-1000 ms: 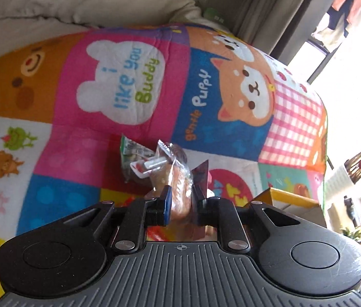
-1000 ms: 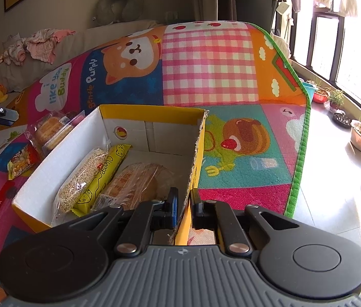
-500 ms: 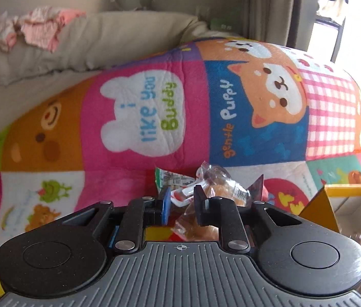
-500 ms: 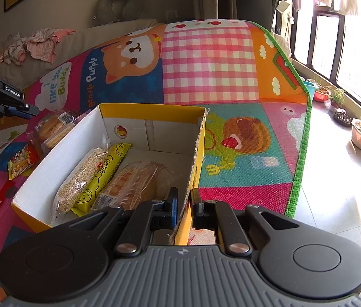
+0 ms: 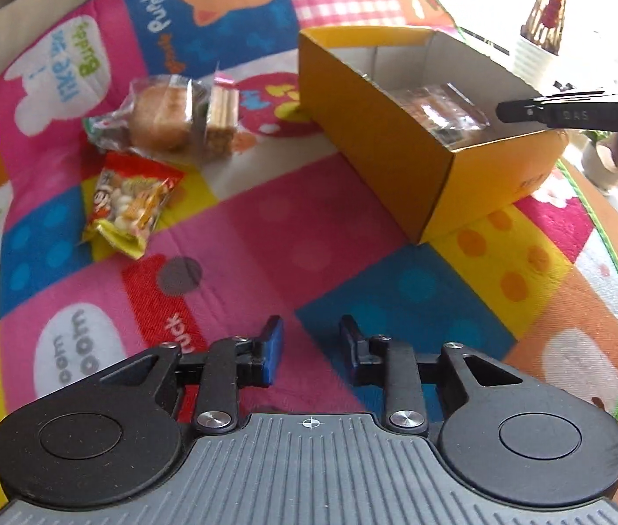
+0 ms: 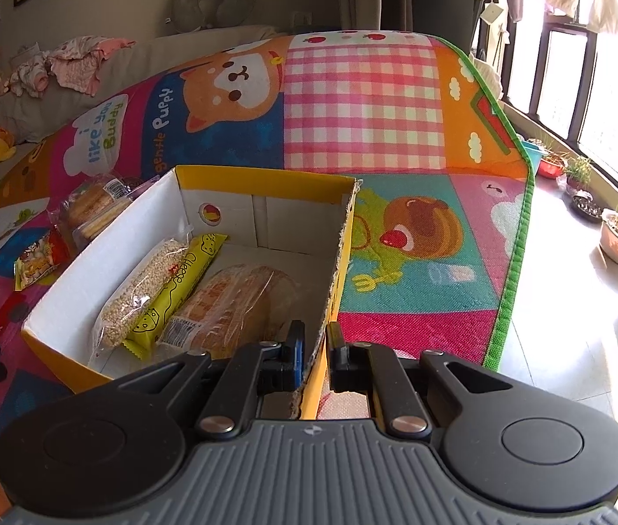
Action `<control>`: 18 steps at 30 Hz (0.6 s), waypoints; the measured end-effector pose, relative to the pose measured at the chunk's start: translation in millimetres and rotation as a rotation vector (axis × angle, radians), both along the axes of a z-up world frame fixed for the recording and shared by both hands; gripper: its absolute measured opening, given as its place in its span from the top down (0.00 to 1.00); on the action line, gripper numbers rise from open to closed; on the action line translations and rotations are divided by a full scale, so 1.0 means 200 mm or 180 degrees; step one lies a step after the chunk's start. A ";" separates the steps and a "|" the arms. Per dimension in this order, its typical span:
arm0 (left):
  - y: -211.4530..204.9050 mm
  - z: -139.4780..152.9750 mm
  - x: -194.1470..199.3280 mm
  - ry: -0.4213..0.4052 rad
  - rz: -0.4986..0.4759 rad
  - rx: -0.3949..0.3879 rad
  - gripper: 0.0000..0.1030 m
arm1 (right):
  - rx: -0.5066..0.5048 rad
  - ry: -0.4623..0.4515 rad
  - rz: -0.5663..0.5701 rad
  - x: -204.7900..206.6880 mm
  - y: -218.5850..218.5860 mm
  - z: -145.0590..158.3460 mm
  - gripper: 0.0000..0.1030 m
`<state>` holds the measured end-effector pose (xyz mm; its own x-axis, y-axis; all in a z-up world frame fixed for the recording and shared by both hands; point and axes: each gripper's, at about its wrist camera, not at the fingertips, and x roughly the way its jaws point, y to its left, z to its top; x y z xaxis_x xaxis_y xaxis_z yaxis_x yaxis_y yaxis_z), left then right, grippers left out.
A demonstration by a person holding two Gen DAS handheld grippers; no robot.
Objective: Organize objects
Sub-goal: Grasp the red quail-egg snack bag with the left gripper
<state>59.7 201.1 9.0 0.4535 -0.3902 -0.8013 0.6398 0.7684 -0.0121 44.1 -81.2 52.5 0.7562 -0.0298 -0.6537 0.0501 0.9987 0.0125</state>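
Two grippers are in view over a patchwork play mat (image 5: 309, 236). The left gripper (image 5: 311, 341) hangs above bare mat with its jaws apart and nothing between them; the jaws have just been opening. The right gripper (image 6: 315, 352) is clamped on the near right wall of the yellow cardboard box (image 6: 339, 236), one finger inside the box and one outside. The box stands on the mat with its top open. Inside it lie three packets side by side: a sesame bar packet (image 6: 142, 288) along the left, a yellow cheese snack packet (image 6: 177, 288) touching it, and a wrapped bread loaf (image 6: 230, 306) to the right. Outside the box, well apart from the left gripper, three items remain on the mat: a wrapped bun (image 5: 160, 118), a wrapped wafer stack (image 5: 221, 120) just beside it, and a red-and-yellow snack bag (image 5: 131, 203) near them, closer to the left gripper.
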 end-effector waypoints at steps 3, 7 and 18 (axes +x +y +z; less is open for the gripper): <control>-0.05 -0.02 -0.03 0.0049 -0.0156 0.0001 0.26 | 0.0000 0.0021 -0.0012 0.00 0.00 -0.01 0.90; -0.09 -0.04 -0.07 -0.0034 -0.0203 0.0037 0.16 | -0.0005 0.0023 -0.0027 0.00 0.01 -0.01 0.90; 0.15 0.13 0.37 -0.1068 0.0769 0.0403 0.29 | -0.0010 0.0031 -0.0025 0.00 0.01 -0.01 0.89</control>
<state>134.7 231.3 34.9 0.7634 -0.1490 -0.6285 0.3937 0.8787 0.2700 44.5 -79.2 50.7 0.7496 -0.0378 -0.6608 0.0582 0.9983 0.0089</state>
